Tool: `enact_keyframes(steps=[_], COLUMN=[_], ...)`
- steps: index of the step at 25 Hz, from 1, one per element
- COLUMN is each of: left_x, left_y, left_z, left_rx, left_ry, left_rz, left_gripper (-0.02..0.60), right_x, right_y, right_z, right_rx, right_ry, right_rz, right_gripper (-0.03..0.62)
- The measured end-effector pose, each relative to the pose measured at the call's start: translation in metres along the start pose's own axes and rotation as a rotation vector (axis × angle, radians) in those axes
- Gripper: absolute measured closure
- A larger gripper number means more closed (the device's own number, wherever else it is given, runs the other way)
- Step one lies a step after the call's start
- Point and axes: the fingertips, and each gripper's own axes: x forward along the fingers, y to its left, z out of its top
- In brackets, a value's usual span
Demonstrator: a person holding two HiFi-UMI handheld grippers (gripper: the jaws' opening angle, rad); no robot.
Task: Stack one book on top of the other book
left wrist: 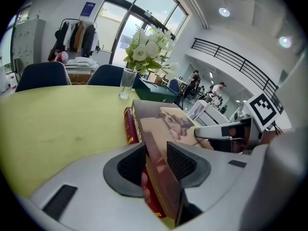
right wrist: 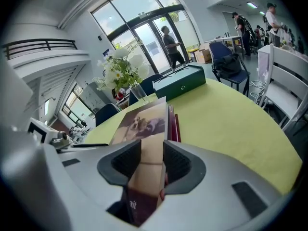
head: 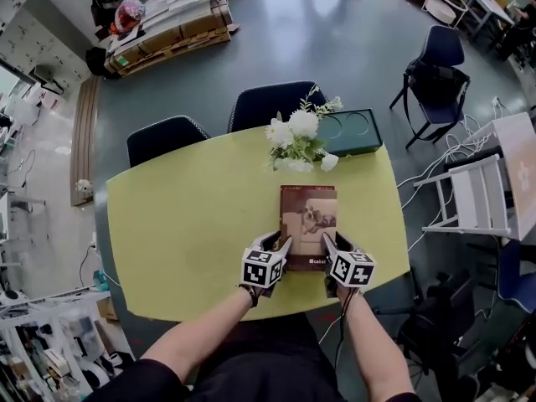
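A brown book [head: 308, 216] with a picture on its cover is held over the yellow-green table [head: 184, 224], right in front of me. My left gripper [head: 283, 243] is shut on its near left edge, and my right gripper [head: 328, 243] is shut on its near right edge. In the left gripper view the brown book [left wrist: 166, 121] fills the gap of the left gripper [left wrist: 155, 160], with a red book [left wrist: 129, 126] directly under it. The right gripper view shows the brown book [right wrist: 144, 124] between the pads of the right gripper [right wrist: 151, 160], the red book [right wrist: 174, 124] peeking out beneath.
A glass vase of white flowers [head: 301, 141] stands just beyond the books, next to a dark green box [head: 352, 132] at the table's far edge. Two dark chairs [head: 167, 136] sit along the far side. A white folding chair [head: 477, 195] stands to the right.
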Motion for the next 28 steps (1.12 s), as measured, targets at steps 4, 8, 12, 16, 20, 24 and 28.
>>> enact_keyframes(steps=[4,8,12,16,20,24,28], left_x=[0.009,0.014,0.015,0.016,0.015,0.015,0.015], left_y=[0.006,0.009,0.01,0.01,0.009,0.009,0.008], left_z=[-0.006,-0.012,-0.008,-0.007,-0.007,-0.005,-0.004], left_rx=[-0.002,0.002,0.014,0.018,0.02,0.024,0.024], left_ry=[0.018,0.021,0.01,0.011,0.013,0.015,0.014], left_rz=[0.009,0.01,0.009,0.012,0.02,0.021,0.02], left_gripper=[0.436,0.436,0.436,0.436,0.436,0.437,0.436], right_x=[0.01,0.017,0.02,0.021,0.02,0.02,0.021], right_y=[-0.005,-0.009,-0.011,-0.011,-0.011,-0.011,-0.012], right_z=[-0.006,-0.011,-0.01,-0.009,-0.008,-0.006,-0.007], right_rx=[0.0,-0.008,0.0,-0.004,-0.012,-0.021,-0.03], right_ry=[0.019,0.028,0.023,0.023,0.023,0.024,0.026], right_rz=[-0.002,-0.009,-0.006,-0.002,-0.001,-0.004,-0.004], right_gripper=[0.444,0.444,0.442,0.442,0.442,0.442,0.441])
